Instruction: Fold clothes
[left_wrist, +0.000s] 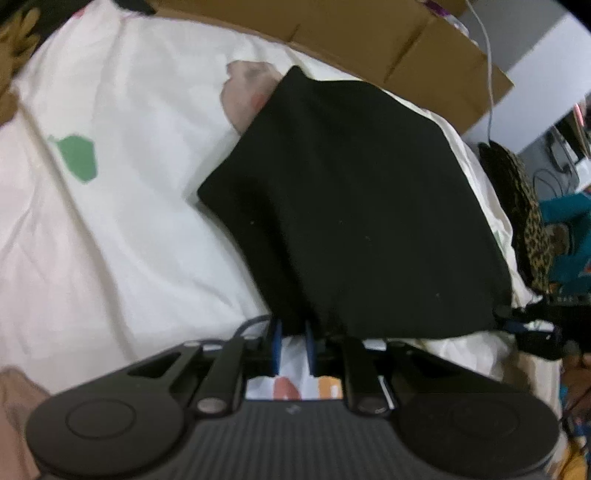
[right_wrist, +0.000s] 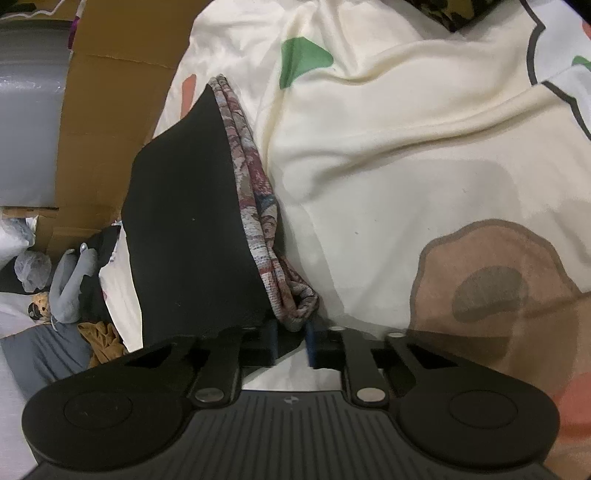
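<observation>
Left wrist view is motion-blurred throughout. Black garment (left_wrist: 354, 206) covers most of the pinkish patterned cloth (left_wrist: 247, 92) under it, one corner shows; its near hem hides the left gripper (left_wrist: 293, 332) pad tips. Cardboard box (left_wrist: 388, 48) cut off by top edge. Right wrist view: right gripper (right_wrist: 291, 334) pad tips sit under the bunched patterned hem; bedsheet (right_wrist: 406, 147) print cropped at right edge.

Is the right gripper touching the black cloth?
Touching. In the right wrist view, the right gripper has its jaws closed on the near corner of the black cloth, where its patterned edge bunches between them.
</observation>
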